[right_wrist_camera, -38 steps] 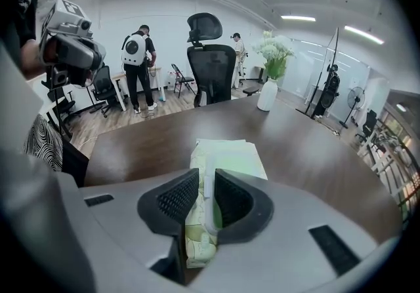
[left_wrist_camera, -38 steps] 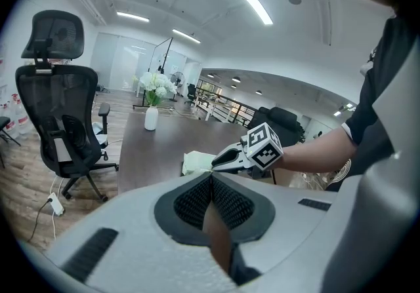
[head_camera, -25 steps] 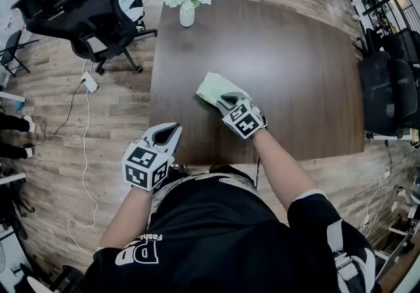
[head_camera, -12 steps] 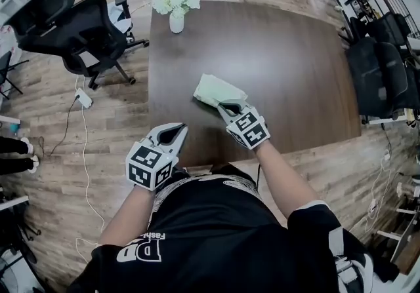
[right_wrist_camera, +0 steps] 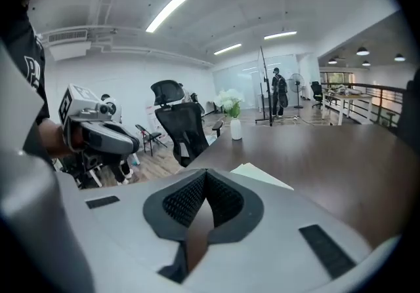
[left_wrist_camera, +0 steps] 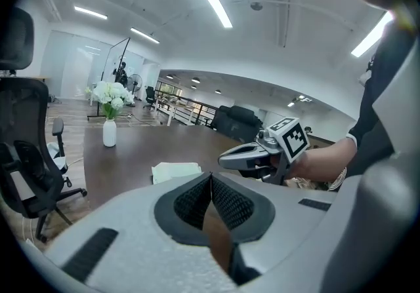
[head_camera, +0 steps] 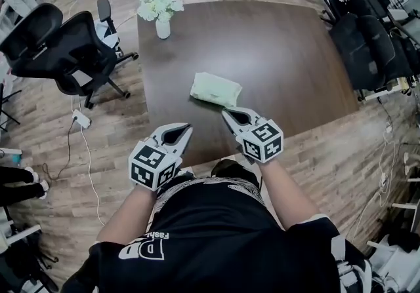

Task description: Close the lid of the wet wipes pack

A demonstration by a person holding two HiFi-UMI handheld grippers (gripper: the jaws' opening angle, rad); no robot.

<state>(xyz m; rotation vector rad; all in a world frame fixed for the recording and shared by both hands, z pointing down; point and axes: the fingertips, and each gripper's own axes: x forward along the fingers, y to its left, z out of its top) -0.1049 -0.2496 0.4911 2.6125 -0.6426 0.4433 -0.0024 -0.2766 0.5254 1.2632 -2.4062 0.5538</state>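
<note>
The pale green wet wipes pack (head_camera: 215, 89) lies flat on the dark wooden table (head_camera: 282, 56), near its front edge; no raised flap shows on it. My right gripper (head_camera: 226, 113) hovers just in front of the pack, apart from it, jaws shut on nothing. My left gripper (head_camera: 188, 128) hangs over the table's front edge, left of the right one, also shut and empty. In the left gripper view the pack (left_wrist_camera: 176, 171) lies beyond my shut jaws (left_wrist_camera: 211, 176), with the right gripper (left_wrist_camera: 226, 159) beside it. The right gripper view shows the pack (right_wrist_camera: 262, 175) past its shut jaws (right_wrist_camera: 205, 173).
A white vase of flowers (head_camera: 161, 24) stands at the table's far left corner. Black office chairs (head_camera: 59, 42) stand left of the table, and more chairs (head_camera: 367, 36) at the right. A cable and power strip (head_camera: 82, 119) lie on the wooden floor.
My right gripper has lifted off the pack, drawn back toward me and closed its jaws. The left gripper has risen slightly.
</note>
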